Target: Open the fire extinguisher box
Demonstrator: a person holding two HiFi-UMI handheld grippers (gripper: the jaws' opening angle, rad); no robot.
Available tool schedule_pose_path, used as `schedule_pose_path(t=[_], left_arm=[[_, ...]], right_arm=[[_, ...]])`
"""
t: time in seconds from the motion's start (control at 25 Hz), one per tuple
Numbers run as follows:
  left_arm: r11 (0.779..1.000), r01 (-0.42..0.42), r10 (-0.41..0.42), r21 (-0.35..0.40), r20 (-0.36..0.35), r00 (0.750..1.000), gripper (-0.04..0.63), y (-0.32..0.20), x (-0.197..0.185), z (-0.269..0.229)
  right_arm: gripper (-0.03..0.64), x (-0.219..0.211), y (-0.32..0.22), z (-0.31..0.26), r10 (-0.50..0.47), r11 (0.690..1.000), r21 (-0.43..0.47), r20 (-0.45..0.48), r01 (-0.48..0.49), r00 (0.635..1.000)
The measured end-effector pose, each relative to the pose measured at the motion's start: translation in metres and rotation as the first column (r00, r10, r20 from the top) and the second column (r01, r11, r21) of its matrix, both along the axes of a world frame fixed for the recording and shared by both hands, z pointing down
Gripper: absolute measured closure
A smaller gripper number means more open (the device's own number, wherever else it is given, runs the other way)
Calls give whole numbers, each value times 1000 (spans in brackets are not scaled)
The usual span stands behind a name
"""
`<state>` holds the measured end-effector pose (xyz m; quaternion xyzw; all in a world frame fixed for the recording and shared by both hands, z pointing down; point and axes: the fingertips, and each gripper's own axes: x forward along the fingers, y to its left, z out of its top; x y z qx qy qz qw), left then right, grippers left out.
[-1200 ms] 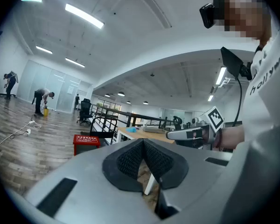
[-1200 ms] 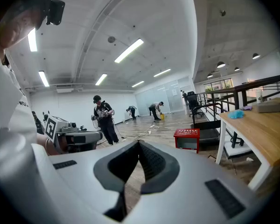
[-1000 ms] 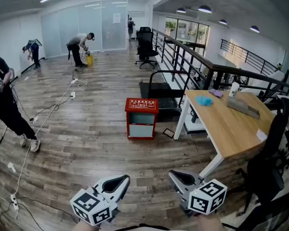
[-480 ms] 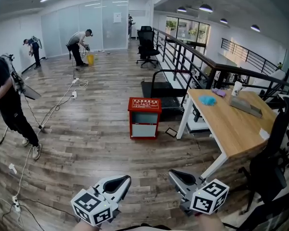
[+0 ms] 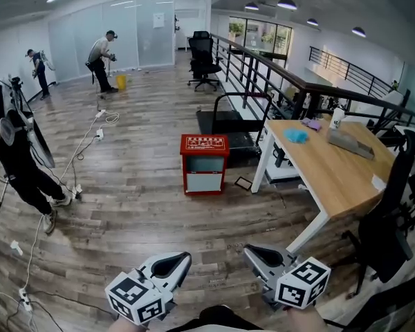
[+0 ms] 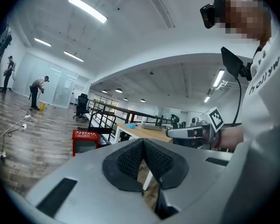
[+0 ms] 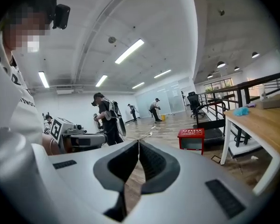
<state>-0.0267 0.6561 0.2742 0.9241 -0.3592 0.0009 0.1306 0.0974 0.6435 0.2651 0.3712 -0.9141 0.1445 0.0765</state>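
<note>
A red fire extinguisher box with a glass front and its lid down stands on the wooden floor, a few steps ahead of me. It also shows small in the left gripper view as the red box and in the right gripper view as the red box. My left gripper is held low at the bottom left, its jaws shut with nothing between them. My right gripper is beside it at the bottom right, also shut and empty. Both are far short of the box.
A wooden desk on white legs stands right of the box, with a black office chair nearer me. A black railing runs behind. A person stands at the left, and cables trail across the floor.
The view has shifted a little toward the box. The person at the left has stepped further into view. Both grippers stay shut at the bottom of the view.
</note>
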Motion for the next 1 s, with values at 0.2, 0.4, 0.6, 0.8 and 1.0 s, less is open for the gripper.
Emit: schedule_pose_path(t=[0.2,0.4,0.6,0.8,1.0], left_arm=[[1000,-21,21,-5,9,1000,589,-12,0,5],[1000,5,-5,-16,1,1000,589,-41,-1,5],[999,32,-32,-10,0,1000,589,-77,1,1],[999,48,-48,-18,3,999,589,-107,8,1],[998,55,-55,-16,5,998,589,-134,17,-2]], right_arm=[[606,-2,-16,2,17,1000,-24,19,-17,1000],[606,-1,-45,8,-4,999,-41,13,4,1000],[606,-4,-82,6,-44,998,-39,-2,44,999],[606,-2,-117,3,-81,996,-39,-10,80,997],[606,2,-149,1,-95,995,-44,-23,94,995]])
